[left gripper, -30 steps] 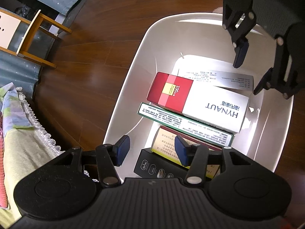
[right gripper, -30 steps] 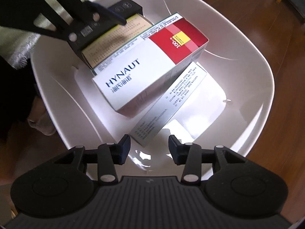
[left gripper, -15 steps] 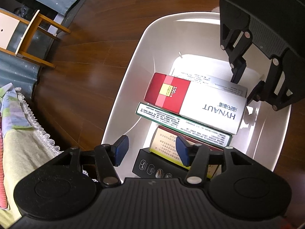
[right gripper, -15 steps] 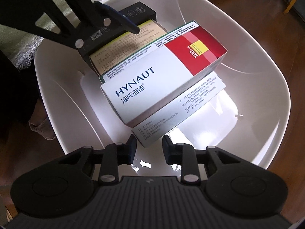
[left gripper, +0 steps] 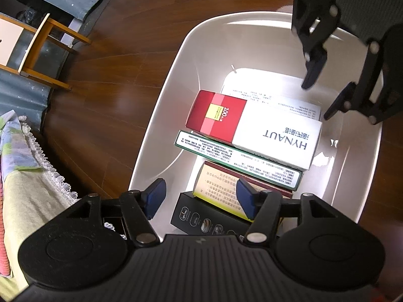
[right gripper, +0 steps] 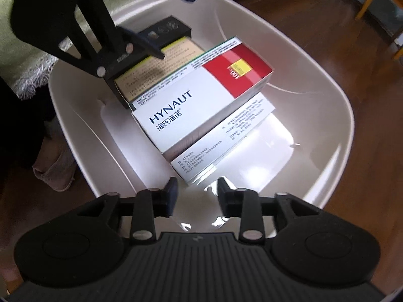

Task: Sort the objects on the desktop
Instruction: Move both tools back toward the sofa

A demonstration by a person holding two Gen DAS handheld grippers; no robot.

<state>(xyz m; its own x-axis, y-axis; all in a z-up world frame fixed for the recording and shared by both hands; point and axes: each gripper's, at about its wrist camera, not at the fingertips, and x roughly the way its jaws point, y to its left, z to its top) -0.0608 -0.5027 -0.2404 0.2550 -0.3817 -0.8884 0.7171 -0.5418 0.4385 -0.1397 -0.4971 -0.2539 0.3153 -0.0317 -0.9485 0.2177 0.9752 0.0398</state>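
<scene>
The left hand-held gripper hangs released above the white bin's near end, over a black box. Stacked beyond lies the HYNAUT box. The right hand-held gripper hovers spread, empty, opposite.

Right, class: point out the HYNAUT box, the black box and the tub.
HYNAUT box (right gripper: 191, 110): right wrist view, white top face.
Black box (left gripper: 201, 216): left wrist view, side with icons.
Tub (left gripper: 161, 115): left wrist view, bare wall.

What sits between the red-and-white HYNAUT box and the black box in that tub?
In the left wrist view, a green-edged white carton and a beige-and-maroon box lie between the red-and-white HYNAUT box and the black box.
</scene>
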